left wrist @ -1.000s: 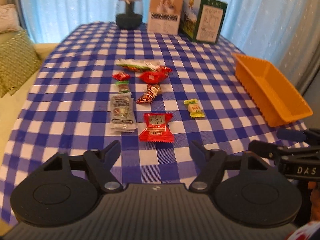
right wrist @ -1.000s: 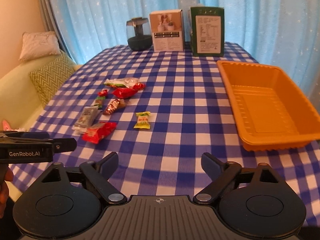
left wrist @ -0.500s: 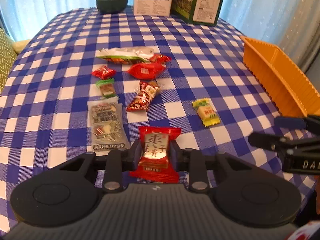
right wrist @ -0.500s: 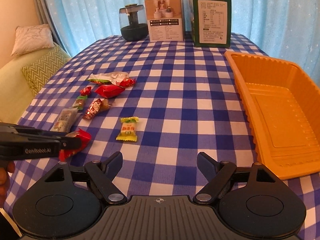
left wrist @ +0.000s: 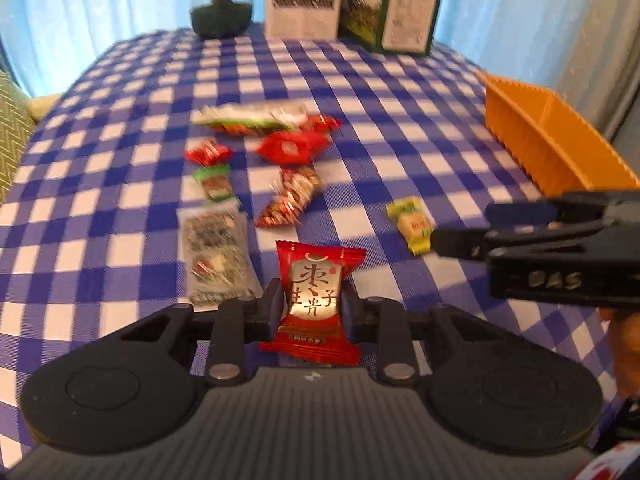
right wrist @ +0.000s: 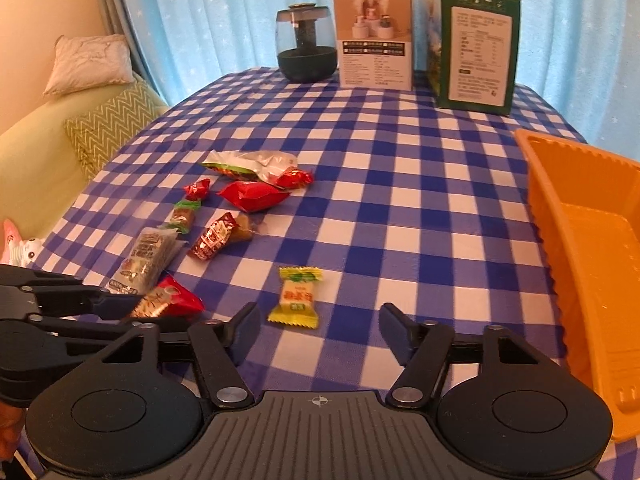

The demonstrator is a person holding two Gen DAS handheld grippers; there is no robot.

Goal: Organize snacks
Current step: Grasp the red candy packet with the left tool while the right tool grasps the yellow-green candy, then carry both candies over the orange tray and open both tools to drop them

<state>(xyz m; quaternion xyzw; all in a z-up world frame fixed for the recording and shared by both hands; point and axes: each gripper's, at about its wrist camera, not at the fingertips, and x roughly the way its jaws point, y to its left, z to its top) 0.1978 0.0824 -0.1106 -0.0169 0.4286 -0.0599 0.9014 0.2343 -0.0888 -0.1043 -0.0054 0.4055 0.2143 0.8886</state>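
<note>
While the left gripper (left wrist: pixel 312 312) pinches the red snack packet (left wrist: pixel 316 300), the right gripper (right wrist: pixel 318 330) gapes empty; next, carry it to the orange tray (left wrist: pixel 560 148) at two o'clock.

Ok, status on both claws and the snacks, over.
Left claw shut on red packet. Right claw open, behind yellow candy. Orange tray bare where visible; path unobstructed.

orange tray (right wrist: pixel 576 216): right side cut by right wrist frame edge | far snacks (left wrist: pixel 256 120): motion-blurred in left wrist view, print unreadable | red packet (right wrist: pixel 168 302): partly hidden behind left gripper (right wrist: pixel 132 310) in right wrist view | green box (left wrist: pixel 394 4): top cropped
</note>
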